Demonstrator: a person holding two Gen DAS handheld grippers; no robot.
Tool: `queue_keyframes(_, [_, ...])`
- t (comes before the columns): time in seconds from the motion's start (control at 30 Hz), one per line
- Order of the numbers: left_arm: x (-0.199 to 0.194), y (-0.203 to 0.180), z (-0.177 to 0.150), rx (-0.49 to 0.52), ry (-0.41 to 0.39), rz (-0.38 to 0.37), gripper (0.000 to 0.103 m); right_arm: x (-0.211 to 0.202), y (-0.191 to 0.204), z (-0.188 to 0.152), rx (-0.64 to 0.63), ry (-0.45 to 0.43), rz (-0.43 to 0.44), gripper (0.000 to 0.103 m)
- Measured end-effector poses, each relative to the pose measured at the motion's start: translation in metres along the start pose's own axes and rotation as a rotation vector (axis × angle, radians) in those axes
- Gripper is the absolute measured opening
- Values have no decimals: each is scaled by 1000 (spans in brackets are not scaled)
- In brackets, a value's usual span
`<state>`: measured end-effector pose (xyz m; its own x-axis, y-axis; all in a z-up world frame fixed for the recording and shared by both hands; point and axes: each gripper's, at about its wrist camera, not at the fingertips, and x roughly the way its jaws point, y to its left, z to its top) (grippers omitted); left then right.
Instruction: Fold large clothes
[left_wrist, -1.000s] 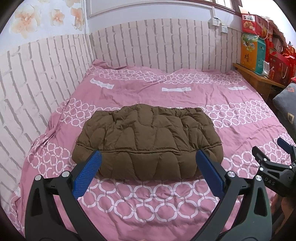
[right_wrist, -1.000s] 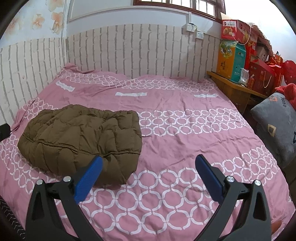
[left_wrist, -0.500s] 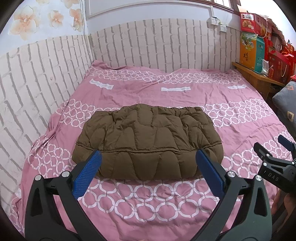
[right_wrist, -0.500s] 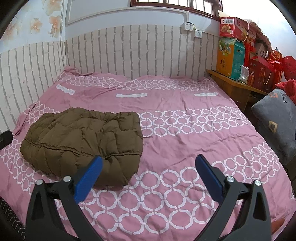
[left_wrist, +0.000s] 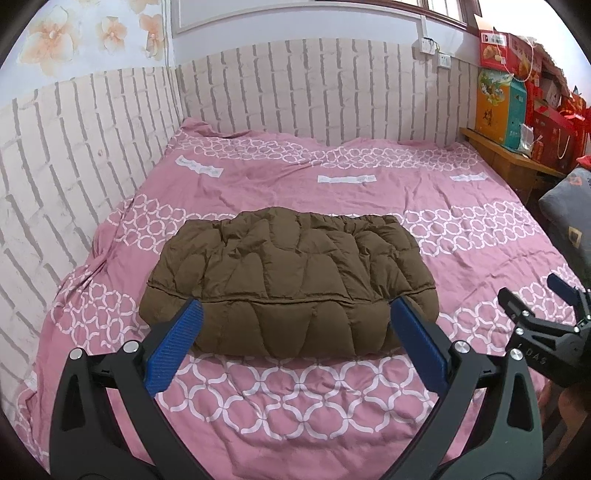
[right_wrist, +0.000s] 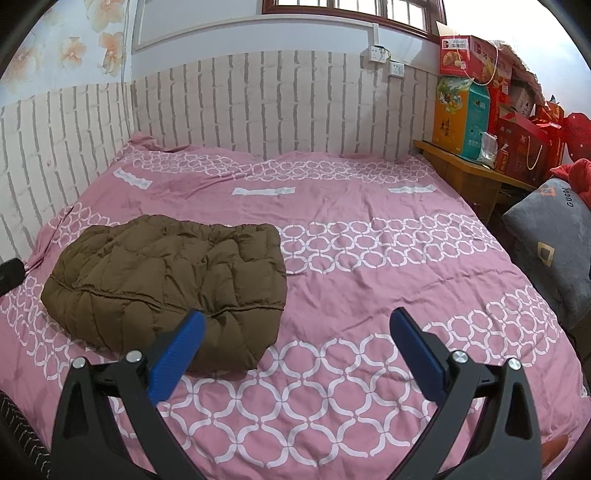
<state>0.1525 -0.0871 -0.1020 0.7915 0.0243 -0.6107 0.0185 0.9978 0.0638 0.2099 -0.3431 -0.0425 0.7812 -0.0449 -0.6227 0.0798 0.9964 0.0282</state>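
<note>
Nearest the left wrist camera, the left tool is spread wide, its blue pads apart and gripping nothing; it hangs above the pink bedspread just in front of the near edge of the brown puffer jacket. In the same view the right tool shows at the right edge, also clear of the jacket. From the right wrist camera, the right tool is likewise spread wide and empty, held above bare bedspread with the jacket lying off to its left. The jacket is folded into a compact quilted bundle and rests flat on the bed, on the left half of it, nearer the front edge than the head. Beyond the jacket the bedspread runs back, with bands of white ring pattern, to a wall clad in pale brick-pattern panels. At the far right a wooden shelf carries stacked coloured boxes, and a grey cushion sits beside the bed.
</note>
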Motion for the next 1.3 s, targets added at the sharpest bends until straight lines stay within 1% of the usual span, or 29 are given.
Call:
queue_keyframes(0.27, [-4,2,-1,-8,-2,-12,100,0,0,-1,3,0,-1,100])
queue_keyframes(0.53, [-2,-2,-2,15,1,4,100,-1,1,0,3,-3,0,100])
queue_keyframes(1.0, [-3,-4,-4,26,6,13,100,-2,2,1,7,-11,-3,100])
queue_keyframes(1.3, [-6,-7,-2,43,-9,22,100,-2,4,2,9,-14,-4,100])
